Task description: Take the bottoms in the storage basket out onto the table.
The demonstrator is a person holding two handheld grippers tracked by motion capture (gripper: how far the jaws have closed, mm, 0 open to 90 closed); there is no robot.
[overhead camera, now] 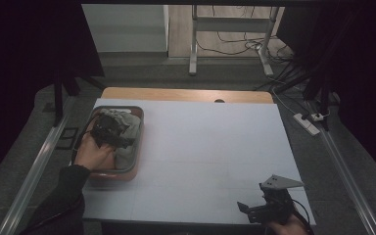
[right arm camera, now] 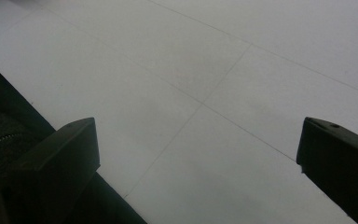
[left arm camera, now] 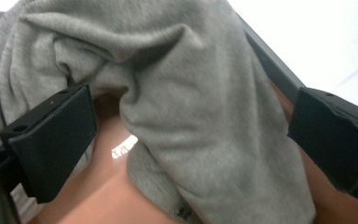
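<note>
Both grippers' jaws stand wide. Left gripper (overhead camera: pixel 111 133) reaches into basket (overhead camera: pixel 138 142), jaws straddling grey sweatshirt (left arm camera: pixel 186 107); right gripper (overhead camera: pixel 264 208) hovers over white counter (overhead camera: pixel 210 147).

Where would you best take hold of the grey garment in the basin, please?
Probably the raised fold of the grey garment between the open left gripper jaws, approached from above: it bunches high over the basin floor, giving them thickness to pinch.
</note>
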